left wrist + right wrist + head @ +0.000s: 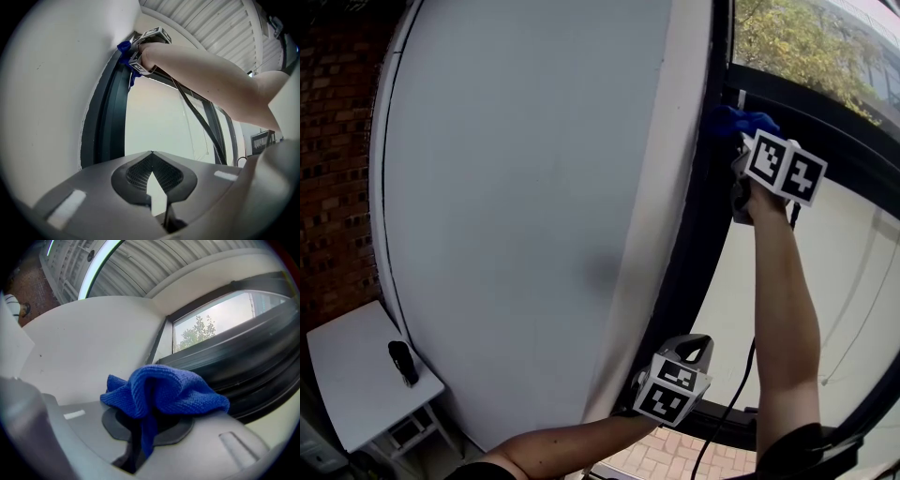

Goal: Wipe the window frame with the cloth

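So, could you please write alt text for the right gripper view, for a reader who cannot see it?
The right gripper is shut on a bunched blue cloth, held close to the dark window frame. Behind them are a pale wall and a tree seen through the glass.

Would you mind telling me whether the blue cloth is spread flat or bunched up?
Bunched up: the blue cloth bulges in folds from the right gripper, shut on it.
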{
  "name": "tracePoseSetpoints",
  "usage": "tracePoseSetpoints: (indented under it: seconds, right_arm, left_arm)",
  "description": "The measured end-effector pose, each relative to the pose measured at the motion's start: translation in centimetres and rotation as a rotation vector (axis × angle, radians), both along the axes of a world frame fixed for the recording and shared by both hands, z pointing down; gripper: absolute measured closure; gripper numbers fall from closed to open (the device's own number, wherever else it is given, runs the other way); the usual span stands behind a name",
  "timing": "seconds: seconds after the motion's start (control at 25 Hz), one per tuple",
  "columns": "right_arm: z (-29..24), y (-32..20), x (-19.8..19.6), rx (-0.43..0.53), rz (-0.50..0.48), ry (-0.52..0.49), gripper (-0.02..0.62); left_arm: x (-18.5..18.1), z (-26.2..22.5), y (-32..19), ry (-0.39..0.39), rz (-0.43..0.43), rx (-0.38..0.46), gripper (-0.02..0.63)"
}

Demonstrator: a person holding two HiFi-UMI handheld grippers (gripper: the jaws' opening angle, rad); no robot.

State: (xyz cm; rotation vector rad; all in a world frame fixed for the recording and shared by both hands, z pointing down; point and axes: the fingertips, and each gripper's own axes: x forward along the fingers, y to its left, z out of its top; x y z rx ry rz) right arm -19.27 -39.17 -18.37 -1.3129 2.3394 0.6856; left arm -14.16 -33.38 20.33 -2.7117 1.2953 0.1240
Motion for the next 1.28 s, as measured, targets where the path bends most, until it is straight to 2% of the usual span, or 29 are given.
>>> tracePoseSetpoints:
  seconds: [0.12,0.2,0.28,0.4,0.56,0.72,0.92,1.12,1.28]
  right_arm:
    - [2.0,-0.1,1.0,-0.073,-0.1,-0.056,0.543]
    - [3.3,0.5,2.2,-0.056,-0.111,-0.071,0.541]
    - [4.7,1.4,3.1,-0.04,-0.114,-0.049,0.541]
    - [7.5,2.5,4.2,-0.064,-0.157,-0.031,0.541]
    - [12.7,3.9,4.8,-0.081,-0.152,0.028,0.541]
    - [18.1,4.7,6.1,-0.137,-0.197,0.018,0.54]
    - [24.7,6.6,8.0,-0.157,-0.143,0.056,0.54]
    - [29.4,5.2,10.0,-0.229,-0.102,0.052,0.54]
    - [36.3,6.6,11.8,-0.279,-0.03,0.074,0.54]
  left_arm:
    - [0.3,0.8,-0.2,0.006,0.012,-0.009,0.614]
    - [0.4,0.9,-0.3,0.013,0.012,-0.009,0.614]
    - [0.3,0.8,-0.2,0.021,0.007,-0.008,0.614]
    - [0.4,0.9,0.0,0.027,0.008,-0.015,0.614]
    - [0.6,2.1,0.0,0.036,0.02,-0.065,0.614]
    - [0.4,3.0,0.2,0.022,0.013,-0.063,0.614]
    - [0.4,4.8,1.1,0.009,0.013,-0.057,0.612]
    - [0.1,3.4,0.2,-0.022,-0.009,-0.013,0.613]
    - [0.4,5.8,1.6,-0.014,-0.002,-0.009,0.612]
